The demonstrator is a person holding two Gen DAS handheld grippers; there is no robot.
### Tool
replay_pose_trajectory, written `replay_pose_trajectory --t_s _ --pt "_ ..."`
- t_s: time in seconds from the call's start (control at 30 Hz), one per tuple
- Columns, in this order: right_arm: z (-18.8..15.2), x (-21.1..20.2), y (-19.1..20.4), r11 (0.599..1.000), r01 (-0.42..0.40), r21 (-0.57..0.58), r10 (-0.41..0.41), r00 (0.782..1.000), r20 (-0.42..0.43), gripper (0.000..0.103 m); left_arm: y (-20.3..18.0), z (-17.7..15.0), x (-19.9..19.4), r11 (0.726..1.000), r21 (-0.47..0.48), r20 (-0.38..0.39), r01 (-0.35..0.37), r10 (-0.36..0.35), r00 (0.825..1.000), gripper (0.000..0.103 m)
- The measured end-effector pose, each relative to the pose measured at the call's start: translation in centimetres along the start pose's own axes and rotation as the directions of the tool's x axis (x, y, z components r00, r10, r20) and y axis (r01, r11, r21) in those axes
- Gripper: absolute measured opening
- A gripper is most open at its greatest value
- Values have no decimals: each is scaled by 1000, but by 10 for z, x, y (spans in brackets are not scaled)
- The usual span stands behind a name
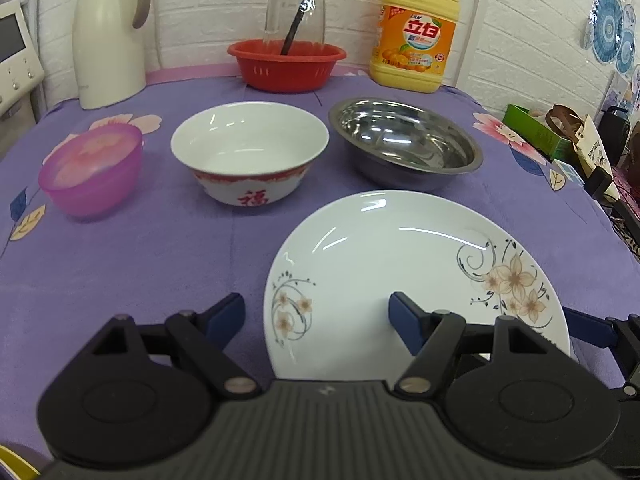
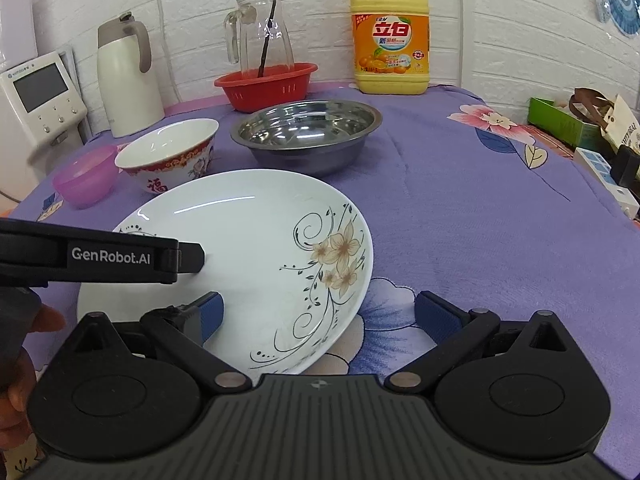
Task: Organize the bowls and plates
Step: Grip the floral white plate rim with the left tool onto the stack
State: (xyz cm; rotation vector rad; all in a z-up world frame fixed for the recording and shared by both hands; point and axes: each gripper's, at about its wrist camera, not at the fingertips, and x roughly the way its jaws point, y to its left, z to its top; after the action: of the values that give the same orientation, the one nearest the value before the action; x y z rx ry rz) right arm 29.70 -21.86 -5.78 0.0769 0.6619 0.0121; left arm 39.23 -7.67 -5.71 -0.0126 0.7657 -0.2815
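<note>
White floral plate [image 1: 384,264] lies flat on purple-clothed counter [image 1: 160,256], lower centre-right of left view. Left claw [image 1: 316,316] released, jaws straddling plate's near-left rim, not pressing. Right claw [image 2: 320,316] released, straddling its right rim. Behind, left to right: pink bowl [image 1: 90,172], white bowl [image 1: 250,152], steel basin [image 1: 404,142].

One plate [image 1: 400,264], four bowls [image 1: 250,152].
</note>
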Motion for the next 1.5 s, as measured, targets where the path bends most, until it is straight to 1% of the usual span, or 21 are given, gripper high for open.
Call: replay_pose_trajectory --t_s 0.23,0.37,0.4,0.43,0.5,0.57,0.63,0.7,0.8,0.93,1.1,1.17,1.23,1.37,1.5 --pt "10 5 2 998 -48 -42 45 996 -73 103 0 0 0 1000 5 -1 6 -6 1000 72" --pt "8 8 7 999 -31 -31 29 998 -54 103 -5 -2 -1 999 23 4 26 -26 1000 69" --pt "8 8 9 999 -30 -29 29 998 -51 103 -8 -3 -1 999 36 5 39 -39 999 66" --pt "7 8 12 999 -42 -35 41 998 -48 103 -11 -3 -1 998 49 5 46 -46 999 66" --pt "5 7 19 995 -80 -64 77 996 -42 103 -11 -4 -1 998 42 6 46 -46 999 66" --pt "3 5 21 996 -72 -56 70 997 -35 103 -11 -4 -2 998 47 5 52 -52 999 65" --pt "3 3 21 997 -64 -51 63 998 -28 103 -12 -5 -4 998 40 -4 55 -55 998 61" --pt "2 -1 21 998 -40 -45 39 999 -24 103 -13 -7 -8 997 38 -5 60 -60 998 60" --pt "-3 -9 20 999 -37 -26 37 999 -14 103 -17 -11 -15 997 52 4 60 -60 998 60" --pt "-6 -24 21 1000 -22 -18 22 1000 12 103 -20 -14 -32 996 47 26 82 -84 996 60" --pt "-5 -55 29 999 -31 -17 32 998 57 103 -16 -20 -69 996 35 78 88 -90 993 60" --pt "-5 -68 37 999 -41 -28 43 997 70 103 -8 -24 -87 997 22 102 78 -80 992 60" --pt "-8 -81 48 997 -63 -36 65 995 80 103 2 -33 -109 999 18 131 50 -52 990 60" --pt "-17 -103 81 990 -123 -69 130 986 107 103 31 -56 -152 1000 -2 184 -29 29 983 60" --pt "-28 -117 123 971 -208 -114 220 970 104 103 75 -84 -191 991 -81 198 -105 119 973 60"
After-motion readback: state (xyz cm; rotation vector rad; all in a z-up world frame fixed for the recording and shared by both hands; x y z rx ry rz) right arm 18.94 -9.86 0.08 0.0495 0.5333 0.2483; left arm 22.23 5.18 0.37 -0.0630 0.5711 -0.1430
